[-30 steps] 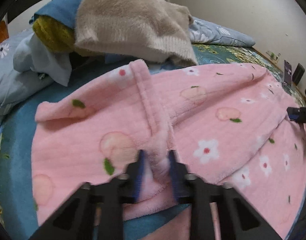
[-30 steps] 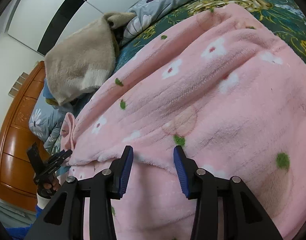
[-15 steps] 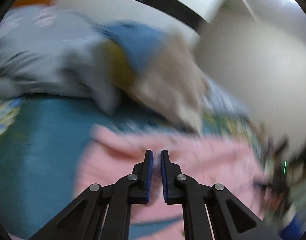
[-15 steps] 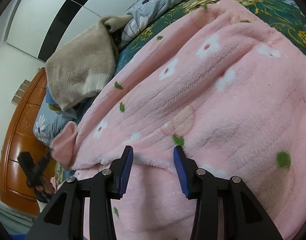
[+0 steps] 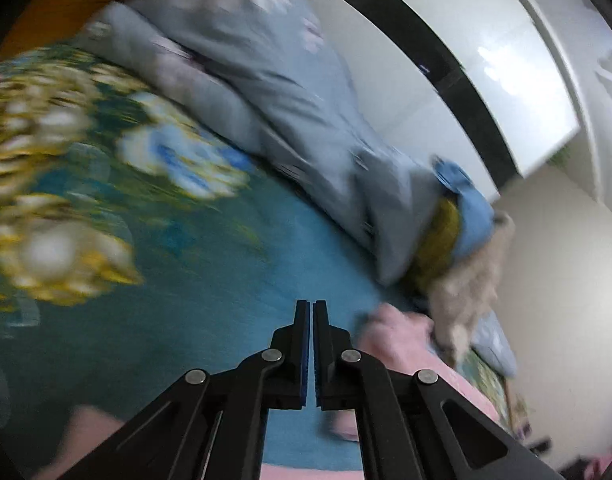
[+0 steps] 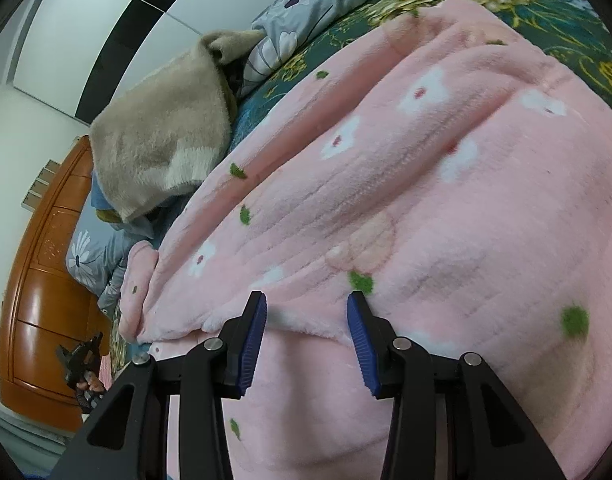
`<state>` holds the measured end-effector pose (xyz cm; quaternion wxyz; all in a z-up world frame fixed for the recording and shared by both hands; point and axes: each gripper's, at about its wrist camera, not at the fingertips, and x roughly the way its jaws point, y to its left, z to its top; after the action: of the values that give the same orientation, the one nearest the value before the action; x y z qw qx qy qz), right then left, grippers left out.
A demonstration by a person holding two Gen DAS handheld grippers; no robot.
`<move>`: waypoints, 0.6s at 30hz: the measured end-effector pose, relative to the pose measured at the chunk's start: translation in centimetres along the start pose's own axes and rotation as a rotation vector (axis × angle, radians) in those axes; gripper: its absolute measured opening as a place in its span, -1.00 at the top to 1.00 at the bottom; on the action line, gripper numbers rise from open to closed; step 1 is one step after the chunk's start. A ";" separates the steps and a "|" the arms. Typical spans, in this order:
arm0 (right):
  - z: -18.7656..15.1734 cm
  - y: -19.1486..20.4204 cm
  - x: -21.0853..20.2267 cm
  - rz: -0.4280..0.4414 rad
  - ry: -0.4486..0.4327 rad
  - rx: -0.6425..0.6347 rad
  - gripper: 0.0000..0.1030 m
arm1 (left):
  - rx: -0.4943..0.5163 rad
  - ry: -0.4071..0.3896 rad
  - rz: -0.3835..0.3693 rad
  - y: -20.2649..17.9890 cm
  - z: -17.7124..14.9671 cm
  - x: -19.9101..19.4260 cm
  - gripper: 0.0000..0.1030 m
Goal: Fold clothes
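Both claws sit apart now: the left claw [image 5: 310, 308], which pinched a ridge of the pink fleece garment [image 6: 405, 184] a second ago, is closed on nothing beside its corner, suggesting a finished fold. The right claw [image 6: 306, 300] hovers half open over its hem. Flowers and peaches dot the garment, spread across the bed [image 5: 210, 280].

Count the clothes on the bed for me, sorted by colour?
Pink: 1, the fleece
Beige: 1, the sweater
Blue: 1, the top
Yellow: 1, the knit
Total: 4
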<state>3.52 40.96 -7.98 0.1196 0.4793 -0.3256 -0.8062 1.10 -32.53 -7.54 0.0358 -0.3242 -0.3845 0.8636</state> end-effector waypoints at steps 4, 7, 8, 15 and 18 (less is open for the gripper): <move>-0.2 0.0 -0.1 -0.001 0.001 0.001 0.16 | 0.085 0.133 -0.054 -4.0 -0.8 4.6 0.82; -0.4 -0.4 -0.3 0.007 -0.002 0.012 0.16 | 0.126 0.232 -0.042 -5.6 -2.1 8.1 0.42; -0.4 -0.5 -0.3 0.009 -0.003 0.017 0.16 | 0.124 0.255 -0.046 -5.8 -2.4 9.0 0.41; -0.4 -0.5 -0.2 0.008 0.000 0.009 0.16 | 0.125 0.274 -0.047 -7.0 -3.0 12.3 0.68; -0.4 -0.6 -0.3 0.014 -0.004 0.013 0.16 | 0.127 0.203 -0.050 -7.3 -1.7 11.0 0.86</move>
<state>4.07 41.43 -8.33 0.1214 0.4762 -0.3346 -0.8041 -7.96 -22.89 -9.17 0.1164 -0.3975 -0.3313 0.8478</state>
